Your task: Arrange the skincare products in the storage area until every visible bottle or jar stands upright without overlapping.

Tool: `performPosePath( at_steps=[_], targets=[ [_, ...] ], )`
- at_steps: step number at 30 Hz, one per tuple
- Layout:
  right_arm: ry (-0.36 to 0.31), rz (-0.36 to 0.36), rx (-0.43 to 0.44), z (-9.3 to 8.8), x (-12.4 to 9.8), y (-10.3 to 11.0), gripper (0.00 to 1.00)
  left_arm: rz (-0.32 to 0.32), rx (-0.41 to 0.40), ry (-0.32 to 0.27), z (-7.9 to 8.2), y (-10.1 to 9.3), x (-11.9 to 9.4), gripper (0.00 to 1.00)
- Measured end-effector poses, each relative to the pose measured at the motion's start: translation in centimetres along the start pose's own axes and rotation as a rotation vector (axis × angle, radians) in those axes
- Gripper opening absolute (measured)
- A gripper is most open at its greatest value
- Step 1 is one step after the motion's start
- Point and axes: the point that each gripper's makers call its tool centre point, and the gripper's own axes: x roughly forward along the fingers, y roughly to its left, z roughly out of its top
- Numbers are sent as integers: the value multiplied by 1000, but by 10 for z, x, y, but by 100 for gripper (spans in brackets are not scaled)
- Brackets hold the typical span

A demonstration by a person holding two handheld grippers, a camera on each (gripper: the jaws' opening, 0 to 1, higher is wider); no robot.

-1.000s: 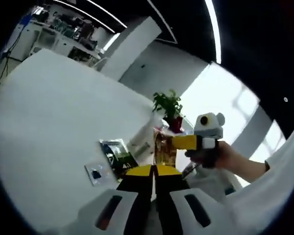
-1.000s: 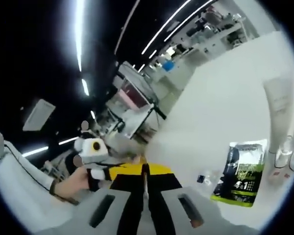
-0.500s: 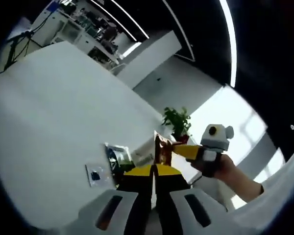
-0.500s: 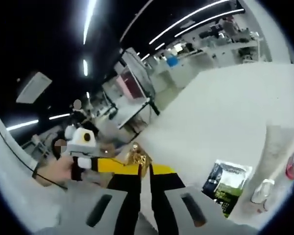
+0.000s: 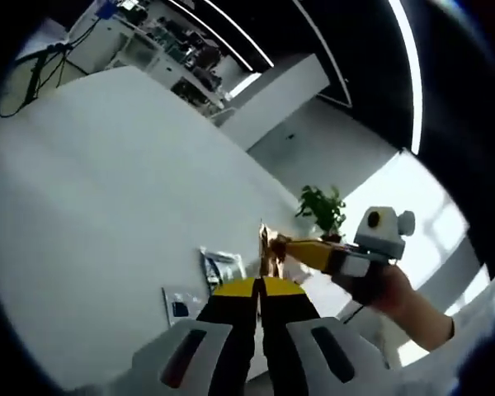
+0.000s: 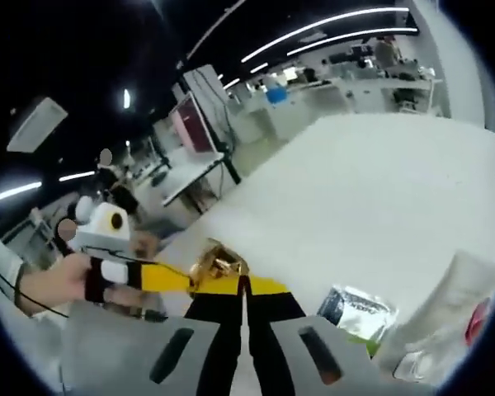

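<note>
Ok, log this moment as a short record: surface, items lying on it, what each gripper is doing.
surface: white table
flat items: green-and-black sachet; small clear packet
other item: white tube beside the sachet
held item: gold crinkled packet, pinched from both sides
left gripper: shut on the gold crinkled packet
right gripper: shut on the gold crinkled packet
background: potted plant

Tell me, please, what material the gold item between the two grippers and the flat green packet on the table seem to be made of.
The gold item, held where both grippers meet, looks like crinkled metallic foil or film: it glints and shows creases. The flat green packet looks like glossy plastic or foil sachet film, with shiny highlights and printed graphics. The table looks matte white, probably laminate.
</note>
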Motion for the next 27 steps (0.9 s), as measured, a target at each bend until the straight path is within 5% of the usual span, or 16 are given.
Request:
performPosePath(
  at_steps=[7,15,27],
  targets=[
    [67,-124,-136,-14,21,-26,1,93,-12,40,-9,27,30,1],
    [125,-206,-148,-34,51,-56,1,175,29,109,-15,50,56,1],
    [221,-244,-204,-63,85,-80,1,234,43,180,-29,92,79,2]
  ],
)
